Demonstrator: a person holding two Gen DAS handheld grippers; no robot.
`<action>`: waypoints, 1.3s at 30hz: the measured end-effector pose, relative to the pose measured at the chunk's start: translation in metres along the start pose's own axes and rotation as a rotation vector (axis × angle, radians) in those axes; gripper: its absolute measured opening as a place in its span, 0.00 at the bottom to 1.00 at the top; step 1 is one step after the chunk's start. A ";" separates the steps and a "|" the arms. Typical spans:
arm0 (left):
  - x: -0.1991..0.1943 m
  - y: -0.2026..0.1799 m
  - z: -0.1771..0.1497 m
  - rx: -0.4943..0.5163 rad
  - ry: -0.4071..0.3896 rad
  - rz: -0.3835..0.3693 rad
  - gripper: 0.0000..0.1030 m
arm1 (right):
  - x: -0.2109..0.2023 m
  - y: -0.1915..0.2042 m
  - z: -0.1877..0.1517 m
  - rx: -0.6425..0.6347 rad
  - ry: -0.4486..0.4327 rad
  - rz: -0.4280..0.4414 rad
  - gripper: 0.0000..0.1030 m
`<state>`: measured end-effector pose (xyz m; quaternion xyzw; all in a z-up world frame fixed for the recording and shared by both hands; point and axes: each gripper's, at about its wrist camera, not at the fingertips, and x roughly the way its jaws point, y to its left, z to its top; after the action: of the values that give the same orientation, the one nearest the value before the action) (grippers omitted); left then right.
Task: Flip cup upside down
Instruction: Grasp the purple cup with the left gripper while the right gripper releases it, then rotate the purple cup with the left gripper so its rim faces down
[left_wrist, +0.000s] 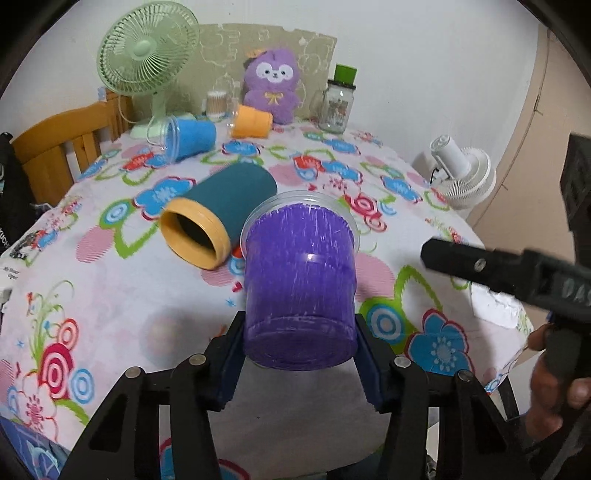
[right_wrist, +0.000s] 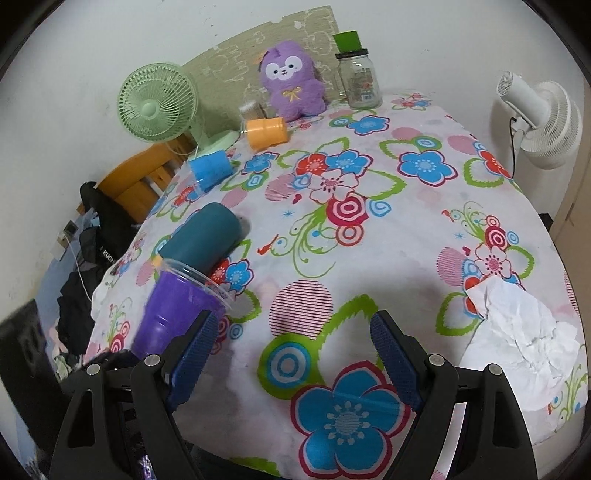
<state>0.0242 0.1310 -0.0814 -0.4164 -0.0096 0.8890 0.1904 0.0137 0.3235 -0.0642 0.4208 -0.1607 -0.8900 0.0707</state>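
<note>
Clamped between the blue pads of the left gripper (left_wrist: 300, 363) was the purple cup (left_wrist: 300, 284), held above the near part of the floral tablecloth (left_wrist: 122, 302). The right gripper (right_wrist: 291, 354) was seen spread wide with nothing between its fingers, over the cloth. Just behind the purple cup lay a teal tumbler (left_wrist: 221, 214) on its side, its yellow-rimmed mouth turned toward the camera. Further back lay a blue cup (left_wrist: 190, 138) and an orange cup (left_wrist: 251, 122), both on their sides. A crumpled tissue (right_wrist: 521, 332) was seen at the right edge. The purple cup was clear plastic with a purple lining; its base was gripped nearest the camera, its long axis tilted away, the clear rim farthest and highest.
</note>
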 end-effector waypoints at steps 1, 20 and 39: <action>-0.003 0.000 0.001 -0.002 -0.005 -0.001 0.54 | 0.000 0.001 0.000 -0.004 0.000 0.001 0.84; -0.032 0.007 0.010 0.013 -0.019 0.013 0.53 | 0.004 0.009 -0.001 -0.018 0.007 0.015 0.84; -0.041 0.007 0.014 0.018 -0.045 0.003 0.39 | 0.001 0.012 -0.001 -0.030 -0.003 0.011 0.84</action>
<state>0.0349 0.1124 -0.0432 -0.3944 -0.0054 0.8985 0.1926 0.0136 0.3123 -0.0610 0.4176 -0.1496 -0.8925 0.0817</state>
